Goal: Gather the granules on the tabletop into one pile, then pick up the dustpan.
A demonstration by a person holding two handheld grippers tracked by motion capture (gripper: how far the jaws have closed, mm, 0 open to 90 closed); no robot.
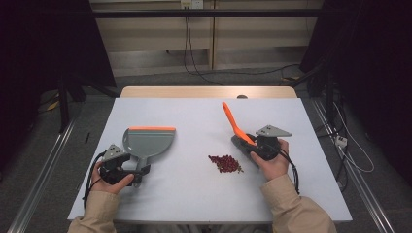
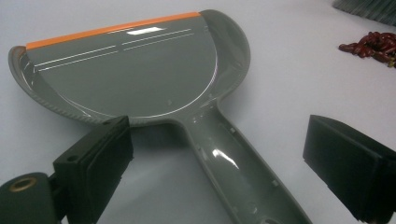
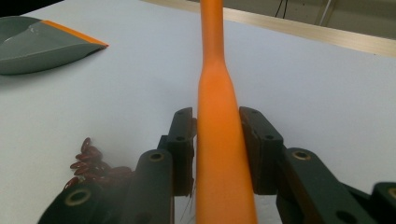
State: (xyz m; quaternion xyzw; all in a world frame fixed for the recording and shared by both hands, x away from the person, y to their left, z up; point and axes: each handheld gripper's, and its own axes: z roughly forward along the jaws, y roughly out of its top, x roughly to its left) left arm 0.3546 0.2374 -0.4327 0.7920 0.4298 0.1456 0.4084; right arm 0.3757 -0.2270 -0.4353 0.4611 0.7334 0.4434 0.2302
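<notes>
Left gripper (image 1: 141, 170): I have it at the near left of the table, jaws apart, either side of the dustpan's handle with a gap on both sides; the pads do not touch it.
Dustpan (image 2: 140, 74): grey with an orange lip, lying flat on the sheet just ahead of my left gripper, lip turned away from me.
Right gripper (image 1: 248, 145): I have it clamped on the brush's orange handle; both pads press against it.
Brush (image 3: 219, 140): handle slanting up and away from me, grey bristle end low by the table, just right of the beans.
Beans (image 1: 225, 163): a small red pile on the sheet between my grippers, nearer the right one.
Table (image 1: 194, 116): covered by a plain pale sheet; a wooden edge shows along the far side.
Floor: grey, with metal rails on both sides of the table.
Room: dark curtains left and right, a pale panelled wall behind, black cables hanging down it and trailing over the floor.
</notes>
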